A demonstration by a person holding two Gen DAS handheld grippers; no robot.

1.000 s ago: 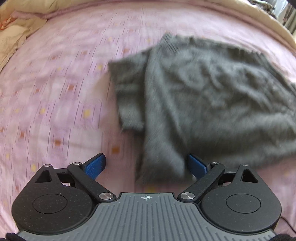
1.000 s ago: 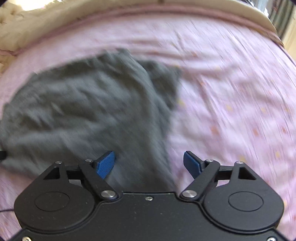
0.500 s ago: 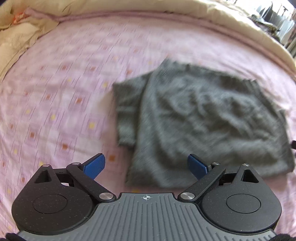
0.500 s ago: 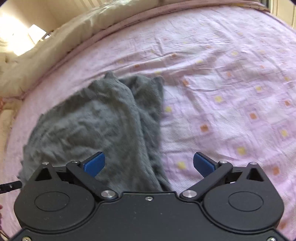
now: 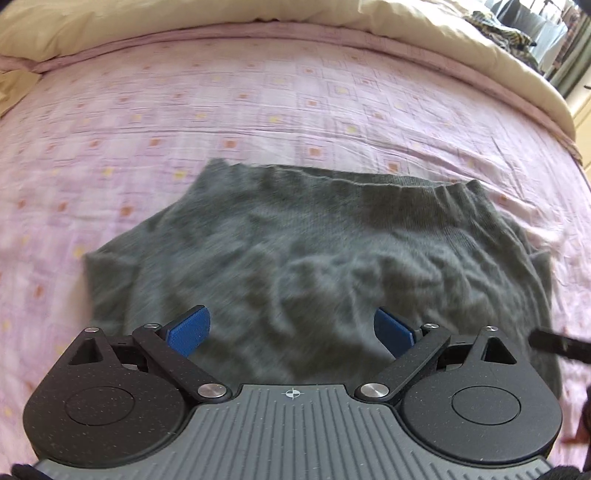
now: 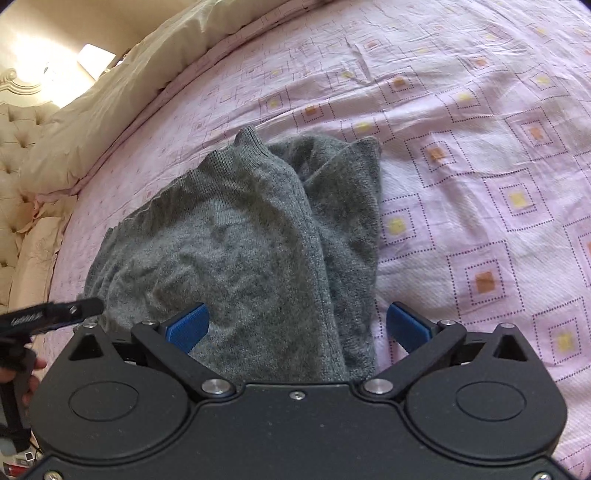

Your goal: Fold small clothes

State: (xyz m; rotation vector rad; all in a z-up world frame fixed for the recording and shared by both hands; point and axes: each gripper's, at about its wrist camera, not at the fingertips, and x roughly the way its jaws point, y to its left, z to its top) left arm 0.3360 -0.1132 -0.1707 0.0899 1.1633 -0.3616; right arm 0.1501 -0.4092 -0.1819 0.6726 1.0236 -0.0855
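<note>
Beside the grey sweater (image 6: 229, 258), unreadable gripper (image 6: 51, 314) lettering.

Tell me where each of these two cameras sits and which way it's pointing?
Left wrist view: rides on the left tool, looking forward over its open blue fingers at the grey knitted garment on the pink bedsheet.
Right wrist view: rides on the right tool, aimed across the garment's folded right side; a hand shows at the left edge.
Shared: the garment, the sheet, the cream duvet.
</note>
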